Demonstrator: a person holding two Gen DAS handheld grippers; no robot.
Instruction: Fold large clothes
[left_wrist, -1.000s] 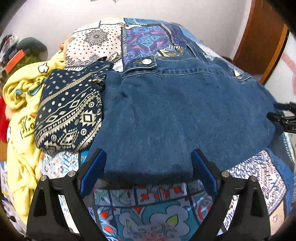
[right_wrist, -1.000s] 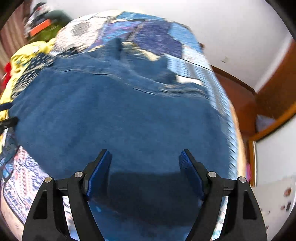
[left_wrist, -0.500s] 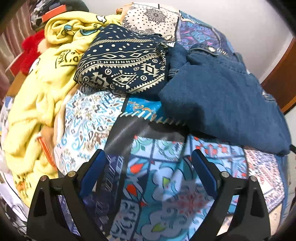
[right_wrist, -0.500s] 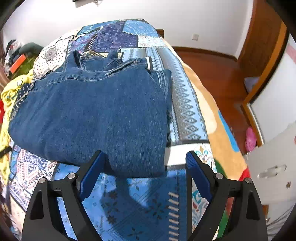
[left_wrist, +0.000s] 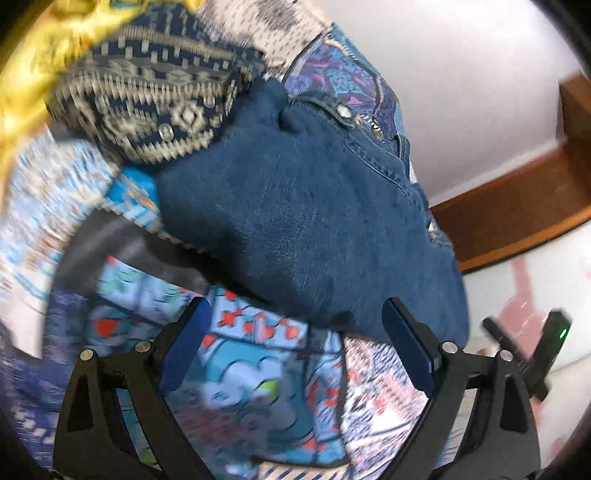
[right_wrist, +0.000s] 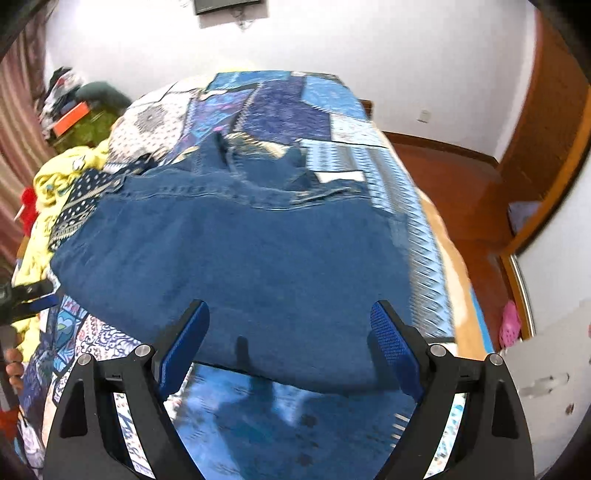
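Right wrist: one folded jeans (right_wrist: 236, 266), two patterned garments beside.

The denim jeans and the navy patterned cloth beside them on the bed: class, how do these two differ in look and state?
The denim jeans are plain blue; the navy patterned cloth carries cream geometric bands and dots. The jeans show stitched seams and a metal button; the patterned cloth shows neither. The jeans look much the larger. The jeans lie in a flat fold; the patterned cloth sits bunched. Both rest on the patchwork bedspread, edges touching.
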